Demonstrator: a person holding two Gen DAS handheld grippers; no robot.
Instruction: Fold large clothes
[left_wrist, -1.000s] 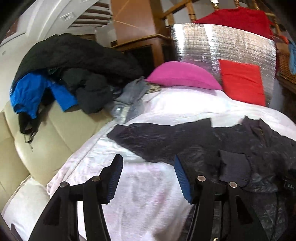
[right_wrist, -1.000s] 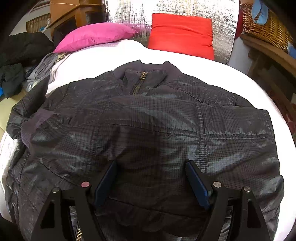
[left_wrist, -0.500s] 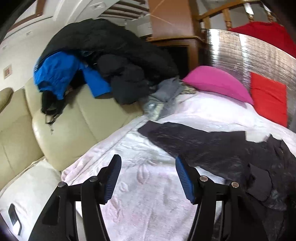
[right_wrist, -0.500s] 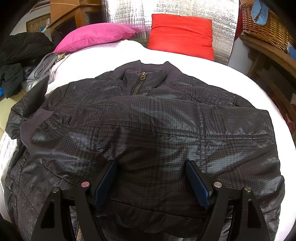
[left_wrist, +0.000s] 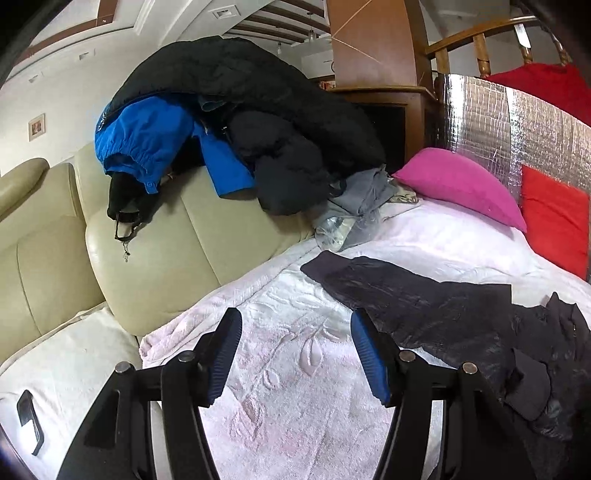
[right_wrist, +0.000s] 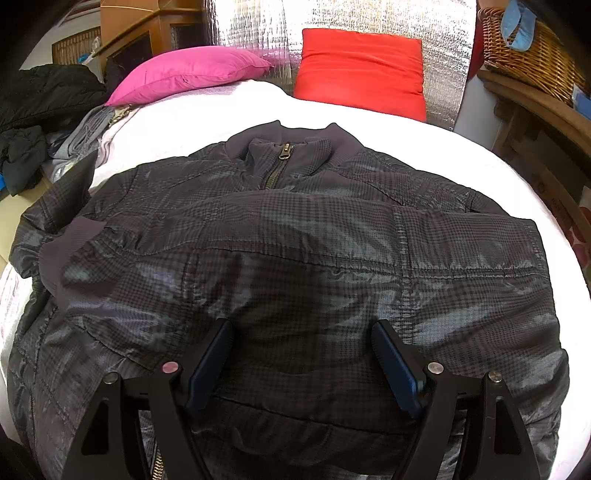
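Note:
A dark checked zip jacket (right_wrist: 295, 251) lies front-up on the white bed cover (right_wrist: 424, 140), collar toward the pillows, its right sleeve folded across the chest. Its left sleeve (left_wrist: 399, 291) stretches out flat on the cover in the left wrist view. My right gripper (right_wrist: 301, 332) is open and empty, low over the jacket's lower front. My left gripper (left_wrist: 295, 321) is open and empty above the bare pink-white cover (left_wrist: 288, 369), left of the outstretched sleeve and apart from it.
A cream leather sofa (left_wrist: 147, 258) adjoins the bed's left side, piled with black and blue coats (left_wrist: 229, 136). A pink pillow (left_wrist: 461, 184) and red pillow (right_wrist: 362, 70) lean on a silver foil headboard (left_wrist: 498, 129). A wicker basket (right_wrist: 532, 62) sits on a wooden shelf at right.
My left gripper has swung left, away from the jacket body toward the sofa; the sleeve now sits to its right. The right gripper and jacket have barely moved.

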